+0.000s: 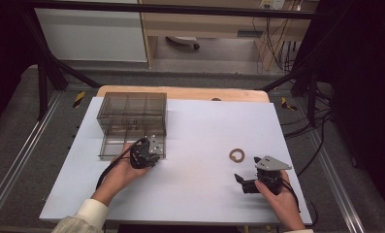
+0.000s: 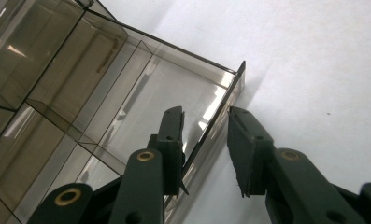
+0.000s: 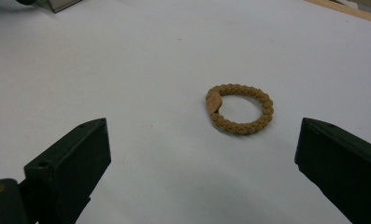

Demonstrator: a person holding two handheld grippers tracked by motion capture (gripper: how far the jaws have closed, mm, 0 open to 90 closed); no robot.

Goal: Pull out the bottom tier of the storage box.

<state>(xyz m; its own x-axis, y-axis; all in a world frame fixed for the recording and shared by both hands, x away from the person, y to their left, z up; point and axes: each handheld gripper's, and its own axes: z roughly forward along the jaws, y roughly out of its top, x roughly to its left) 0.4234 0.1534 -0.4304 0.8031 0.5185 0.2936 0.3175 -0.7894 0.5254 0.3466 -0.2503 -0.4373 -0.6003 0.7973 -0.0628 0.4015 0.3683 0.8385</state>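
Nearest the near edge of the table (image 1: 190,194) in the high view are the person's two hands: the left gripper (image 1: 153,150) sits at the pulled-out drawer (image 1: 113,144) of a smoky clear drawer box (image 1: 132,112) toward the far left corner, and the right gripper (image 1: 239,180) rests near the right edge, with a brown braided ring (image 1: 236,155) lying flat just beyond it.

Left gripper view: the left gripper (image 2: 205,140) straddles the drawer's front wall (image 2: 220,116), one jaw inside the drawer and one outside; a sliver of gap shows at each pad (whether they already press the wall I cannot tell).

Right gripper view: the right gripper (image 3: 202,154) has its jaws spread wide, nothing between them, and the ring (image 3: 241,109) lies on the white table top ahead, apart from both jaws.
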